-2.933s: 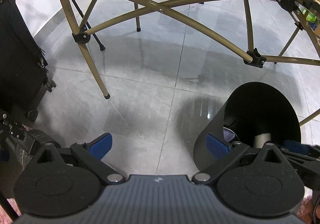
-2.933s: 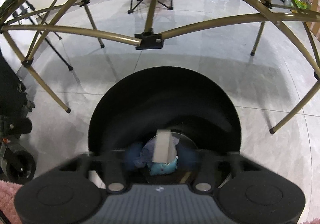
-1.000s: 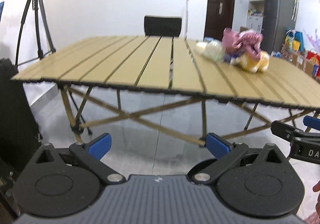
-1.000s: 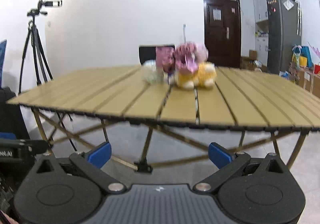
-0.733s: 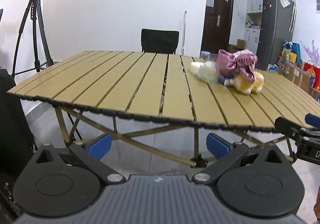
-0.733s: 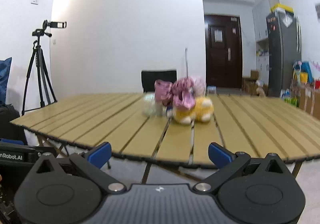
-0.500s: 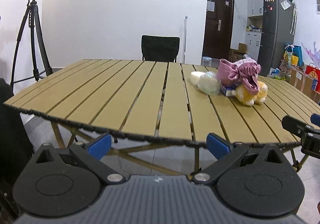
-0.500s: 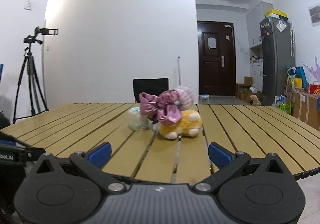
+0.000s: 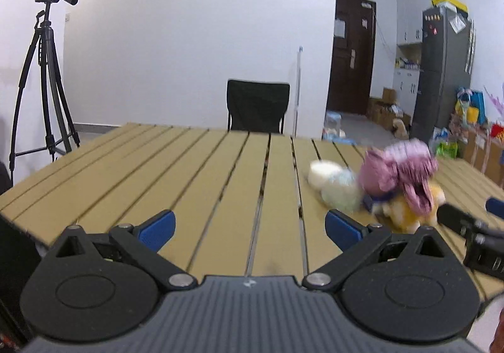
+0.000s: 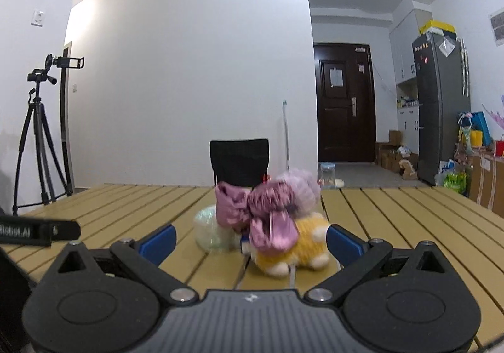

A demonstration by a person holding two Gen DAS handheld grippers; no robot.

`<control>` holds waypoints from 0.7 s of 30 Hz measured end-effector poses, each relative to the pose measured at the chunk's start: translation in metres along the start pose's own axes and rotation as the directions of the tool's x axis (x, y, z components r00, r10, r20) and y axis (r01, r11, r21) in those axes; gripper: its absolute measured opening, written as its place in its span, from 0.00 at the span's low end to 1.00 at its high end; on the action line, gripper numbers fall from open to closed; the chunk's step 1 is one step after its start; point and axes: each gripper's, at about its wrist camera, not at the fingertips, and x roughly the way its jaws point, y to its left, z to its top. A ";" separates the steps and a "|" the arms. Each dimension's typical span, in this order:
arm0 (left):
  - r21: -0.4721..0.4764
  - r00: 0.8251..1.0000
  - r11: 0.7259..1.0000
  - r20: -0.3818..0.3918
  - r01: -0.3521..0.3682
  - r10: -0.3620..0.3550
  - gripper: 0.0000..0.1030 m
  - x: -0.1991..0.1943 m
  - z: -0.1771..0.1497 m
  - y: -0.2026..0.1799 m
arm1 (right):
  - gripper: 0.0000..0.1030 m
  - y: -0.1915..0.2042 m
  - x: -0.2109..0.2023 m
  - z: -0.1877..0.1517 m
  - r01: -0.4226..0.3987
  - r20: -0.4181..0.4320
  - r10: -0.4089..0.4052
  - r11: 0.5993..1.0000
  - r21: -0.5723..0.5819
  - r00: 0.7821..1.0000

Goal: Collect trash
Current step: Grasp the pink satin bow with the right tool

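Observation:
On the tan slatted table lies a small heap: a yellow plush toy under a pink-purple cloth, a pale green crumpled plastic ball and a white round piece behind it. My left gripper is open over the table's near edge, left of the heap, holding nothing. My right gripper is open and faces the plush toy, the cloth and the plastic ball from close by. The heap is blurred in both views.
A black chair stands behind the table. At the left a camera tripod stands by the wall. A fridge, a dark door and boxes are at the far right. My right gripper's finger shows at the edge.
Both grippers have risen from the black bin under the table to tabletop height. They have since moved closer to the heap, and both stay open.

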 end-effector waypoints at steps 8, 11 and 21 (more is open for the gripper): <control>-0.092 1.000 0.996 -0.009 0.005 -0.006 1.00 0.040 0.023 0.006 | 0.91 0.004 0.054 0.015 0.036 -0.079 -0.029 0.996 0.083 0.996; -0.083 1.000 0.996 -0.015 -0.010 0.009 1.00 0.050 0.023 0.001 | 0.92 0.008 0.070 0.019 0.093 -0.086 -0.087 0.993 0.068 0.993; -0.128 0.999 0.992 -0.049 -0.005 -0.001 1.00 0.071 0.026 0.003 | 1.00 0.004 0.114 0.031 0.202 -0.192 -0.180 0.974 0.102 0.965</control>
